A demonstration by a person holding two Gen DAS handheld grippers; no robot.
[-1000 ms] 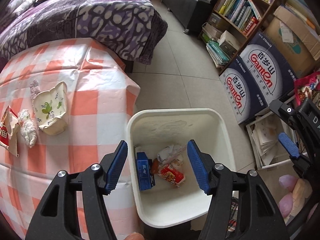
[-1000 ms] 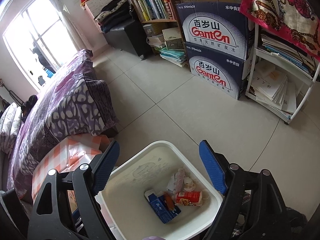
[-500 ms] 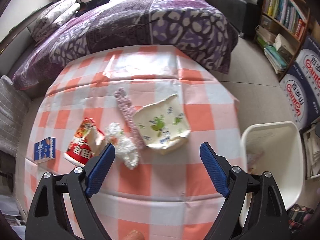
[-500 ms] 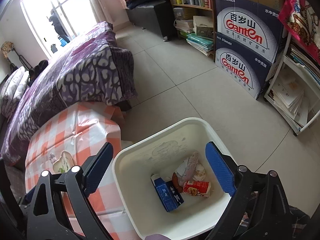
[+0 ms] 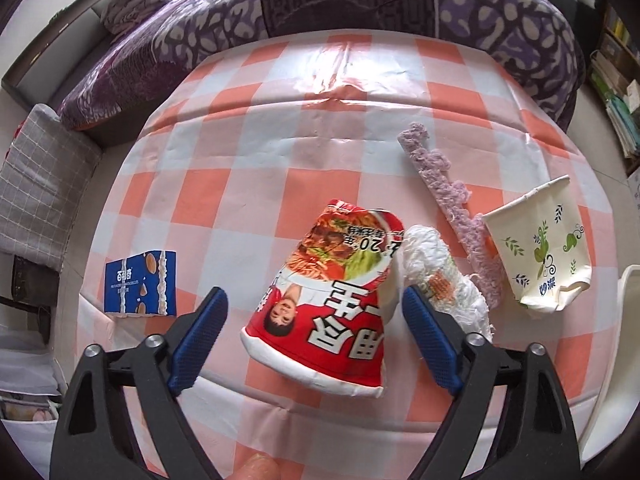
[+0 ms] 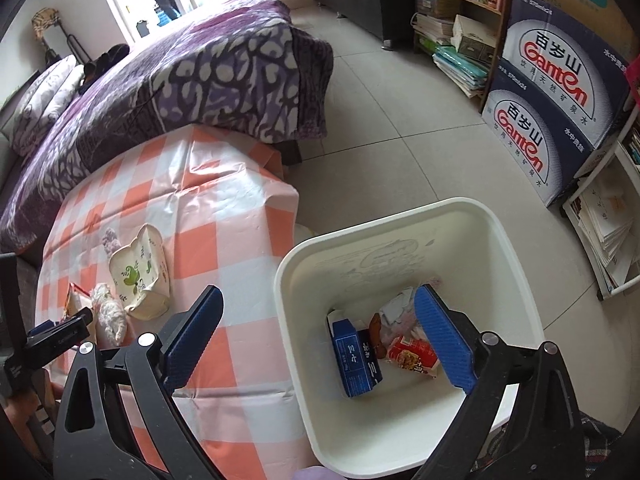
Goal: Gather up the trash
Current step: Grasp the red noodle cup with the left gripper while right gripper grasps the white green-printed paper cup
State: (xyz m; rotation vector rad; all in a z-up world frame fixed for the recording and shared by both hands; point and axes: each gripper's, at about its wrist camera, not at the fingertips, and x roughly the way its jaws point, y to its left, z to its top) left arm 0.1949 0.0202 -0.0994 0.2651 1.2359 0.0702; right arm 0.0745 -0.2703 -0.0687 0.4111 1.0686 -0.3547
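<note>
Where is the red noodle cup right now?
In the left wrist view, the red noodle cup lies on its side on the checkered tablecloth, between the open left gripper's fingers, beside the white fluffy wad.

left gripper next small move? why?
Probably ease the left gripper down and forward around the crushed red noodle cup, then close. Its jaws are open and empty, the cup lies on the checked tablecloth framed between them, and the white bin is beside the table.

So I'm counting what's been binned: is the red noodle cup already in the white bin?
No: the red noodle cup lies on the checkered tablecloth between the open jaws of the left gripper.
</note>
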